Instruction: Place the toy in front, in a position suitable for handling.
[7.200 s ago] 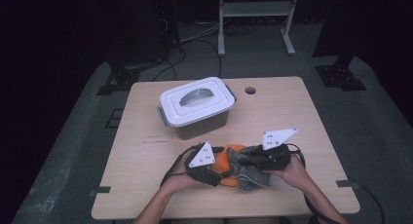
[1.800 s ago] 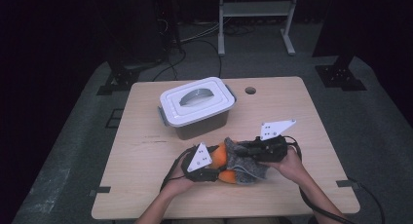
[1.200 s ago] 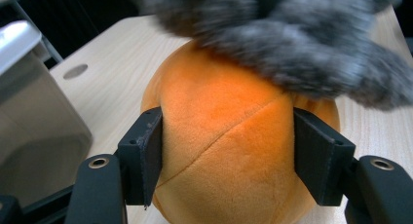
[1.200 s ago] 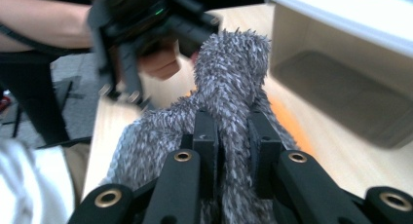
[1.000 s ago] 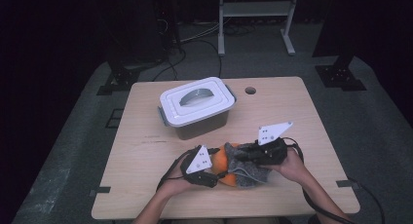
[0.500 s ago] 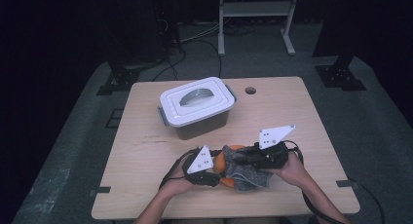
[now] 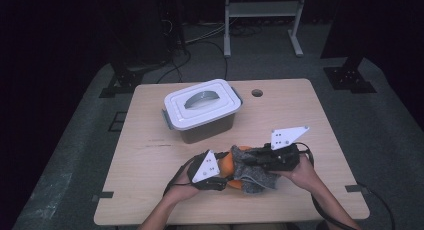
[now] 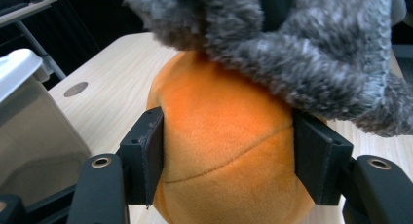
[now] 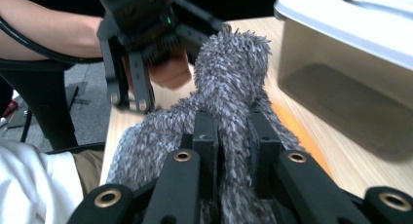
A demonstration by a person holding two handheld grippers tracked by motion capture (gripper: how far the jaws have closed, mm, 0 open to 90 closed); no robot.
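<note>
While the left gripper [image 8: 229, 160] clamps the orange ball [image 8: 224, 151] between its 2 pads, the right gripper [image 9: 233, 136] pinches a fold of the grey cloth [image 9: 229, 83]. In the left gripper view the pads press on the ball's 2 sides, the jaws standing about half open around it, having just been closing onto it. The fuzzy cloth [image 8: 302, 48] drapes over the top of the ball there, hanging down past the far pad.

In the right gripper view the jaws stand close together, with a bunched ridge of cloth squeezed between the pads and rising beyond them. Farther off in that view the left gripper [image 9: 141, 48] and the hand that carries it show at the upper left.

From the high view, ball [image 7: 229, 162] and cloth [image 7: 252, 172] sit on the tabletop [image 7: 150, 155] near its front edge, between the 2 hands. The left gripper [image 7: 220, 172] comes in from the left, the right gripper [image 7: 255, 157] from the right, each with a pale 3-cornered plate on top. The cloth covers most of the ball's right side.

A lidded box [image 7: 202, 110] stands behind them, nearer the middle of the tabletop, apart from both grippers. Its white lid is on. A round hole [image 7: 257, 93] in the tabletop lies to the box's right.
</note>
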